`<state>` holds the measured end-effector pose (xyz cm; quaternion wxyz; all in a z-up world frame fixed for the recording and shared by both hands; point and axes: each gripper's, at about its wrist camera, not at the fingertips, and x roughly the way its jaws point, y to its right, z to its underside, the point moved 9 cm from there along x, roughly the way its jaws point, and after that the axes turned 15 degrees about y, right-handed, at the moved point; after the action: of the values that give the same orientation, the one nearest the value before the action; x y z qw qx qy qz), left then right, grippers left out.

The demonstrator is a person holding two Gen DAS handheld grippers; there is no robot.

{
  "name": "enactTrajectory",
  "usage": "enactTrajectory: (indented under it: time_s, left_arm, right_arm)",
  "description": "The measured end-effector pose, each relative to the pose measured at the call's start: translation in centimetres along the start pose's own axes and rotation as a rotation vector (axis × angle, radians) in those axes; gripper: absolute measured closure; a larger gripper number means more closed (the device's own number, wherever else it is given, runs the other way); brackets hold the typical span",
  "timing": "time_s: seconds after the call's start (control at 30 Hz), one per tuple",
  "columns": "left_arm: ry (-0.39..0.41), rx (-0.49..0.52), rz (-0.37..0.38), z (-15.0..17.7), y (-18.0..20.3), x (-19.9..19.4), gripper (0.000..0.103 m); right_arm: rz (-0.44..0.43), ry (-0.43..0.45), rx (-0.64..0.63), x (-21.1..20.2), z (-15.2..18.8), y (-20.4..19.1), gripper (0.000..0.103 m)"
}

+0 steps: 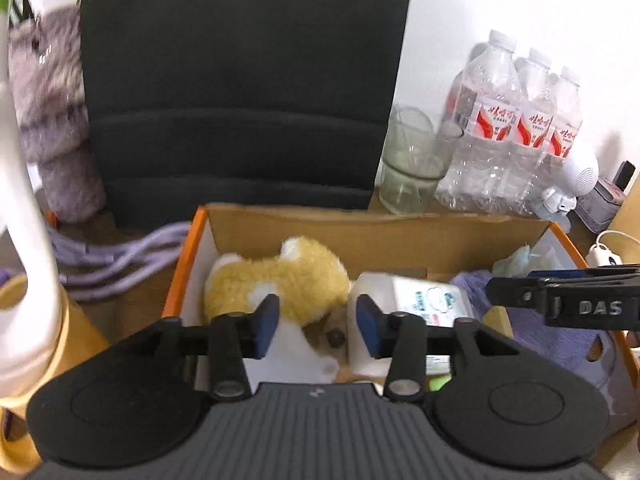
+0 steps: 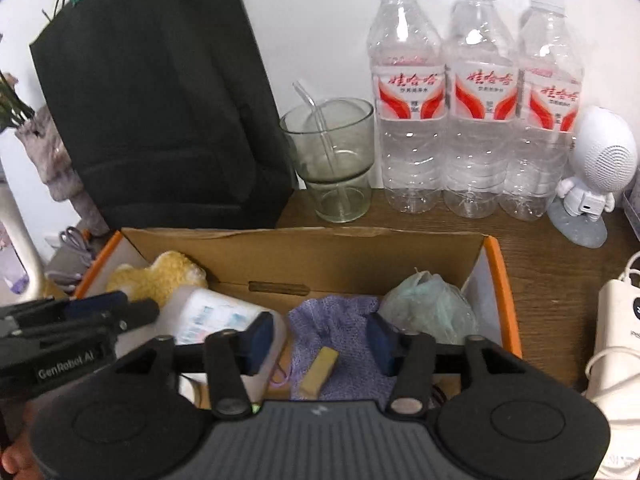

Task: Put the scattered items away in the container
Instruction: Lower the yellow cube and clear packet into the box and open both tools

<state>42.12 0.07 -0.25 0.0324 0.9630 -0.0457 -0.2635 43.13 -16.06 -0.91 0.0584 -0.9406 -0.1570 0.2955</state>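
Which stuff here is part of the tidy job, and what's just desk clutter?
Job items:
cardboard box
yellow plush toy
tissue pack
purple cloth
small tan block
green plastic bag
left claw and right claw, both open over the box

Lying about:
black bag
glass with straw
three water bottles
astronaut speaker

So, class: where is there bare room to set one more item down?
Bare wood lies right of the box, between it, the bottles and the white charger. Inside, plush, tissue pack, purple cloth and bag crowd it.
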Motion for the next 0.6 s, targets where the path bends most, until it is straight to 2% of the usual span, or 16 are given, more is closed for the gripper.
enactTrajectory:
  time_s: [0.1,0.13,0.17,0.27,0.3,0.43,0.6]
  left_arm:
    - [-0.056,-0.016,-0.002,0.2,0.0,-0.4,0.036]
    - [-0.074,-0.013,-0.003,0.3,0.1,-0.7,0.018]
    - [-0.089,-0.011,0.004,0.4,0.3,-1.1,0.009]
    - [-0.112,0.022,0.001,0.3,0.9,-3.0,0.000]
    - [-0.132,0.037,-0.002,0.3,1.2,-3.7,0.000]
    - [-0.265,0.071,-0.019,1.2,1.8,-5.9,0.000]
    - [-0.229,0.047,-0.068,0.5,1.4,-10.1,0.000]
  right_arm:
    - [0.029,-0.042,0.003,-1.2,0.1,0.2,0.035]
    - [0.041,-0.062,0.005,-1.6,0.1,0.4,0.031]
    - [0.056,-0.088,0.012,-1.9,0.1,0.5,0.028]
    - [0.086,-0.163,0.044,-3.3,0.9,0.7,0.027]
    - [0.093,-0.186,0.061,-3.8,1.2,0.6,0.027]
    - [0.114,-0.268,0.120,-6.4,2.1,-0.2,0.026]
    - [0.141,-0.236,0.063,-11.0,1.7,-2.5,0.023]
